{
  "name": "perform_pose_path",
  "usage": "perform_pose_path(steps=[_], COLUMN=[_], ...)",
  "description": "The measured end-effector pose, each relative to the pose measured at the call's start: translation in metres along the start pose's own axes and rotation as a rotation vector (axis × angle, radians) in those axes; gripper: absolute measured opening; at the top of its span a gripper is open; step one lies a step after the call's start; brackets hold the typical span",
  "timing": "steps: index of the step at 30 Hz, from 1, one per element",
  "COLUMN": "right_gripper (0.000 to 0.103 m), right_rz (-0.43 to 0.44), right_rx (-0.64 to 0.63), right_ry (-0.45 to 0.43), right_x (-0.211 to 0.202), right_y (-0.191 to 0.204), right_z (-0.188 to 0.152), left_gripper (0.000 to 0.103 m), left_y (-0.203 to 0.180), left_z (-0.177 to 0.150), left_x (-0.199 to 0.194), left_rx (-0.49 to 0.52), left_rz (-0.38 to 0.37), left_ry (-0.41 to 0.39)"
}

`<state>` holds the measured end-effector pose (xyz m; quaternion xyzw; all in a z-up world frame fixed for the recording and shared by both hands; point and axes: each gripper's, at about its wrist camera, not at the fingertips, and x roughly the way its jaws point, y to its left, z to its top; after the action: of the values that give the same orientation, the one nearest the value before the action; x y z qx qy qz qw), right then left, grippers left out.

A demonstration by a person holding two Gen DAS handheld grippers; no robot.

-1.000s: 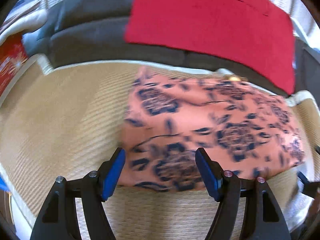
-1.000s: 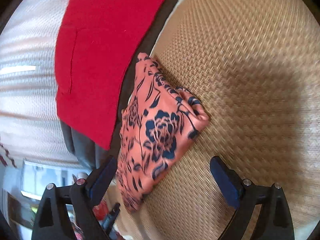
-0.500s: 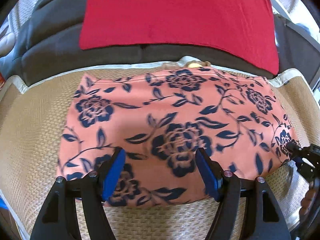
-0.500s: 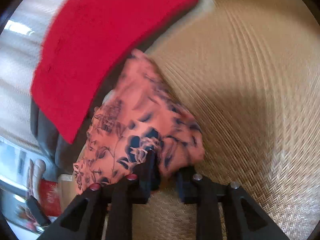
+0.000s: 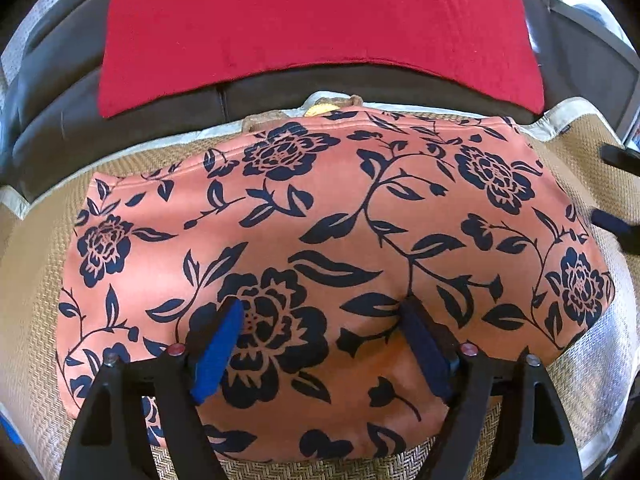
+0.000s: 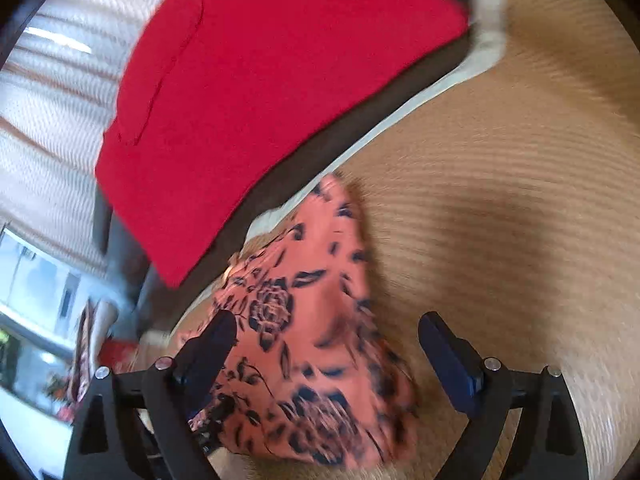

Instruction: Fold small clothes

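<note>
The floral garment (image 5: 320, 248) lies flat on the woven mat (image 5: 36, 312), already folded. It looks thin, limp and slippery, best taken at an edge. Both the left tongs (image 5: 320, 348) and right tongs (image 6: 328, 360) gape wide, holding nothing.

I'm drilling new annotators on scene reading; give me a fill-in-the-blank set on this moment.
1. The salmon-pink garment carries a dark navy ____ print.
2. It lies on a tan woven ____.
3. The flat cloth behind it is ____ in colour.
4. The jaws of the left gripper and the right gripper stand ____.

Missing: floral; mat; red; open
</note>
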<state>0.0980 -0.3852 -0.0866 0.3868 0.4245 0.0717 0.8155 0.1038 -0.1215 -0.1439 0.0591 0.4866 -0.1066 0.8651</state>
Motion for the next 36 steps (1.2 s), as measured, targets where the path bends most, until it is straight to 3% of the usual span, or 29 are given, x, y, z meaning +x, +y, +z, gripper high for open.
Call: perform_pose_path(steps=[3, 4, 5, 6, 7, 10, 12, 13, 14, 15, 16, 18, 21, 24, 25, 28, 30, 33, 36], right_gripper=[0.092, 0.082, 0.046, 0.024, 0.018, 0.018, 0.027, 0.044, 0.072, 0.078, 0.078, 0.078, 0.082, 0.087, 0.087, 0.087, 0.087, 0.087, 0.087], right_rz=[-0.043, -0.053, -0.061, -0.071, -0.151, -0.28, -0.377, -0.385, -0.377, -0.378, -0.375, -0.312, -0.119, 0.062, 0.079, -0.06, -0.004, 0.034, 0.067], right_rx=[-0.017, -0.022, -0.028, -0.047, -0.099, -0.163, -0.182, -0.176, -0.165, -0.157, -0.155, -0.156, -0.124, -0.087, -0.071, 0.013, 0.039, 0.042, 0.083], right_ry=[0.096, 0.12, 0.145, 0.169, 0.188, 0.149, 0.073, 0.057, 0.052, 0.035, -0.013, -0.027, 0.01, 0.104, 0.131, 0.146, 0.102, 0.032, 0.026], right_x=[0.049, 0.06, 0.071, 0.077, 0.086, 0.095, 0.092, 0.091, 0.087, 0.08, 0.067, 0.043, 0.03, 0.044, 0.047, 0.064, 0.053, 0.025, 0.014], right_y=[0.004, 0.003, 0.004, 0.004, 0.011, 0.028, 0.036, 0.038, 0.038, 0.042, 0.049, 0.058, 0.077, 0.083, 0.078, 0.048, 0.044, 0.043, 0.042], right_z=[0.03, 0.034, 0.04, 0.039, 0.041, 0.046, 0.048, 0.048, 0.048, 0.045, 0.039, 0.02, -0.011, -0.046, -0.055, -0.072, -0.079, -0.1, -0.11], left_gripper=[0.085, 0.085, 0.085, 0.086, 0.086, 0.087, 0.087, 0.087, 0.087, 0.087, 0.087, 0.087, 0.087, 0.087, 0.087, 0.087, 0.087, 0.086, 0.084], left_y=[0.004, 0.004, 0.005, 0.005, 0.005, 0.007, 0.007, 0.008, 0.008, 0.008, 0.008, 0.008, 0.009, 0.019, 0.025, 0.066, 0.11, 0.181, 0.216], left_z=[0.002, 0.002, 0.002, 0.003, 0.001, 0.001, 0.002, 0.002, 0.002, 0.002, 0.001, 0.001, 0.0, -0.006, -0.009, -0.03, -0.051, -0.094, -0.127], left_x=[0.003, 0.003, 0.003, 0.004, 0.001, 0.004, 0.004, 0.005, 0.003, 0.002, 0.002, 0.001, -0.003, -0.013, -0.02, -0.056, -0.074, -0.083, -0.076], left_rx=[-0.009, -0.01, -0.01, -0.011, -0.013, -0.02, -0.026, -0.026, -0.027, -0.028, -0.029, -0.034, -0.04, -0.066, -0.08, -0.14, -0.251, -0.539, -0.731], left_rz=[-0.016, -0.02, -0.024, -0.026, -0.029, -0.038, -0.041, -0.043, -0.044, -0.045, -0.045, -0.044, -0.048, -0.072, -0.073, -0.053, -0.047, -0.084, -0.146], left_ry=[0.005, 0.006, 0.007, 0.006, 0.006, 0.006, 0.008, 0.009, 0.011, 0.012, 0.012, 0.013, 0.016, 0.028, 0.023, -0.048, -0.061, -0.032, -0.007])
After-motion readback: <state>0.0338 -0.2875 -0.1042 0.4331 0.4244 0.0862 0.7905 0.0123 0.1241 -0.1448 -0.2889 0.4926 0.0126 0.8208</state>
